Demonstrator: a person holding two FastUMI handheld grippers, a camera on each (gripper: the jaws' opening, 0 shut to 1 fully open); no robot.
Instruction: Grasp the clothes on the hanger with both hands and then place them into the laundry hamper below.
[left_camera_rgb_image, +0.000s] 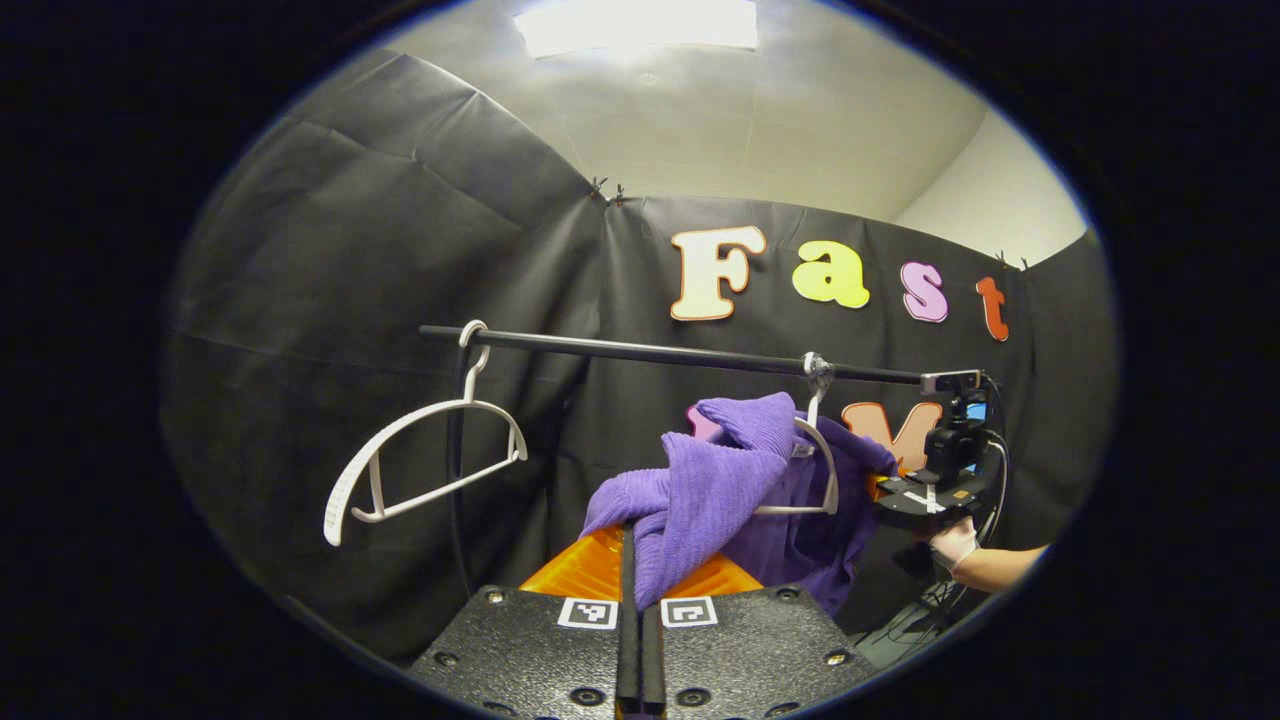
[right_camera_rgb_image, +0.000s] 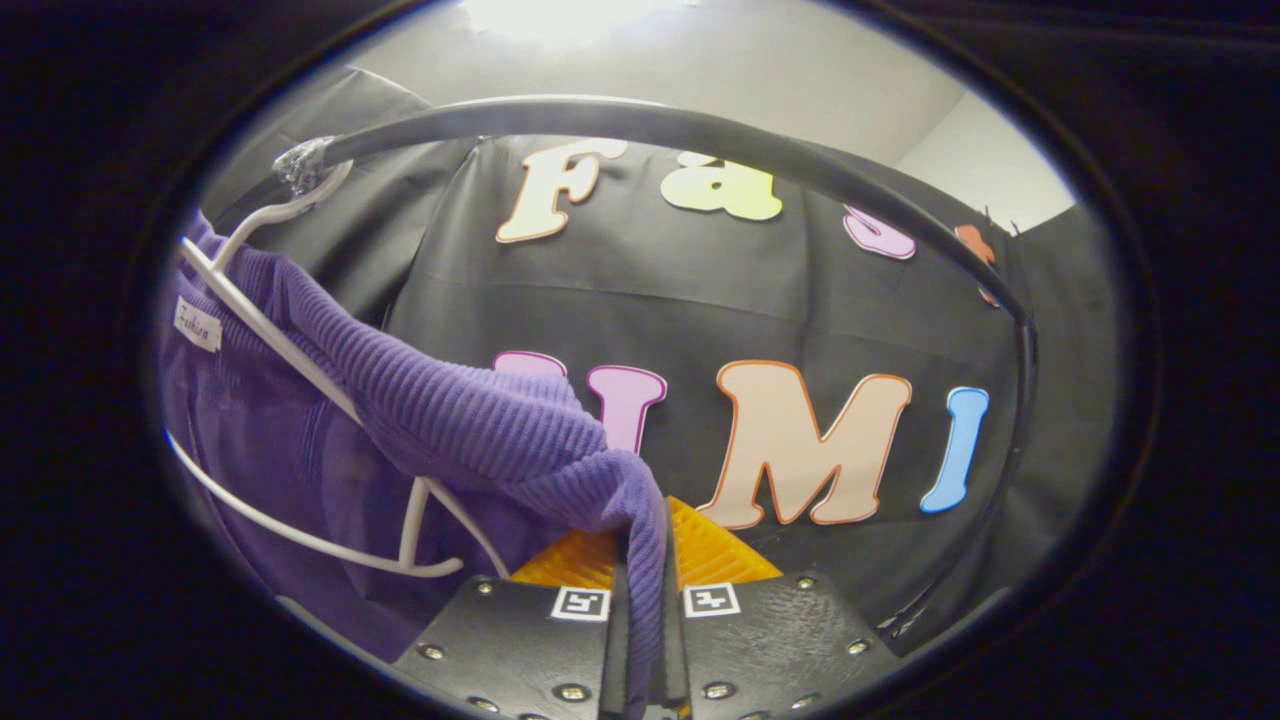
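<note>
A purple knitted garment (left_camera_rgb_image: 720, 480) hangs from a white hanger (left_camera_rgb_image: 825, 470) on the black rail (left_camera_rgb_image: 680, 353). My left gripper (left_camera_rgb_image: 640, 560) is shut on a pulled-out fold of it at the left side. In the right gripper view, my right gripper (right_camera_rgb_image: 645, 560) is shut on the other shoulder of the purple garment (right_camera_rgb_image: 450, 410), which still drapes over the white hanger (right_camera_rgb_image: 300, 360) under the rail (right_camera_rgb_image: 650, 125). The right gripper (left_camera_rgb_image: 935, 490), with the hand holding it, also appears far right in the left gripper view.
An empty white hanger (left_camera_rgb_image: 420, 460) hangs tilted on the rail's left end, beside the rack's upright pole (left_camera_rgb_image: 455, 480). Black cloth walls close the booth behind and to both sides. A sleeve and gloved hand (left_camera_rgb_image: 975, 560) reach in from the right.
</note>
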